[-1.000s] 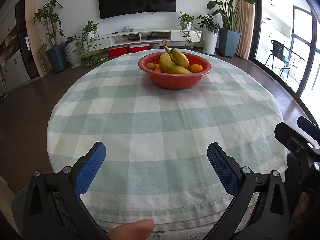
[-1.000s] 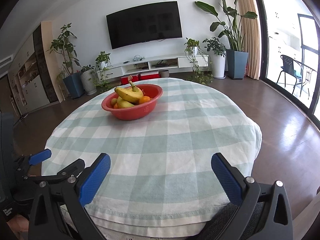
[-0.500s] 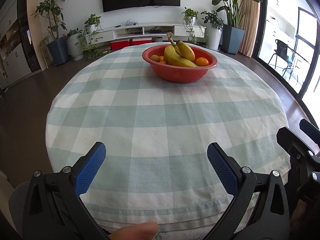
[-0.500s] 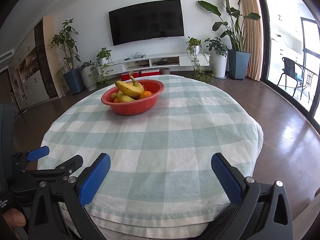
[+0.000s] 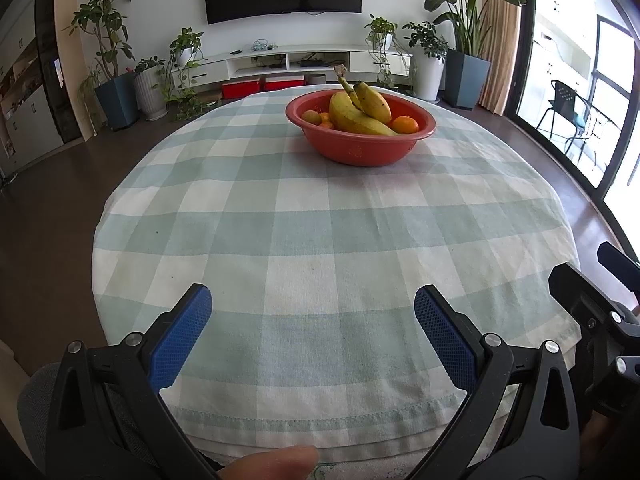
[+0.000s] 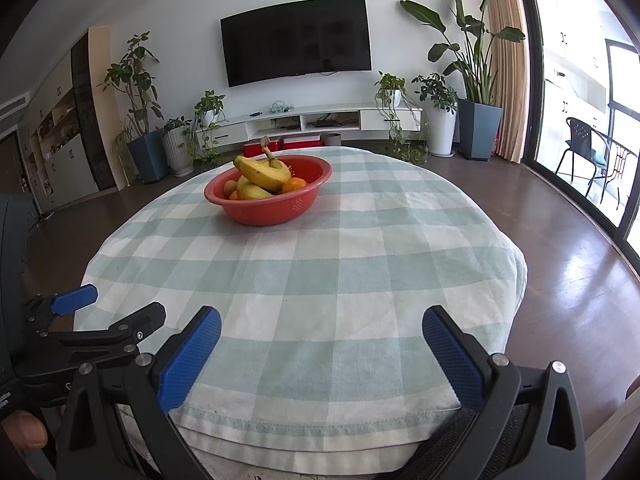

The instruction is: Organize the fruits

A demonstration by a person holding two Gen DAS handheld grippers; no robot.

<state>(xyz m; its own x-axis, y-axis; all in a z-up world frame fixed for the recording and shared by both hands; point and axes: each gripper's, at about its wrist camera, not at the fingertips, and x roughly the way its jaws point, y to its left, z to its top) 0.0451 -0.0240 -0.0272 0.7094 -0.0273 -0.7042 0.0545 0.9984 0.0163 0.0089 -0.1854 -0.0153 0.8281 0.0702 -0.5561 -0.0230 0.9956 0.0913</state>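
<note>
A red bowl stands on the far part of a round table with a green-and-white checked cloth. It holds yellow bananas, an orange and other small fruit. The bowl also shows in the right wrist view, with the bananas on top. My left gripper is open and empty over the table's near edge. My right gripper is open and empty, also at the near edge, to the right of the left one.
The table stands in a living room with a wall TV, a low white cabinet and several potted plants. Dark wooden floor surrounds the table. A glass door and a chair are at the right.
Both grippers have moved forward toward the bowl, which looks larger and nearer now. Both stay open and empty.
</note>
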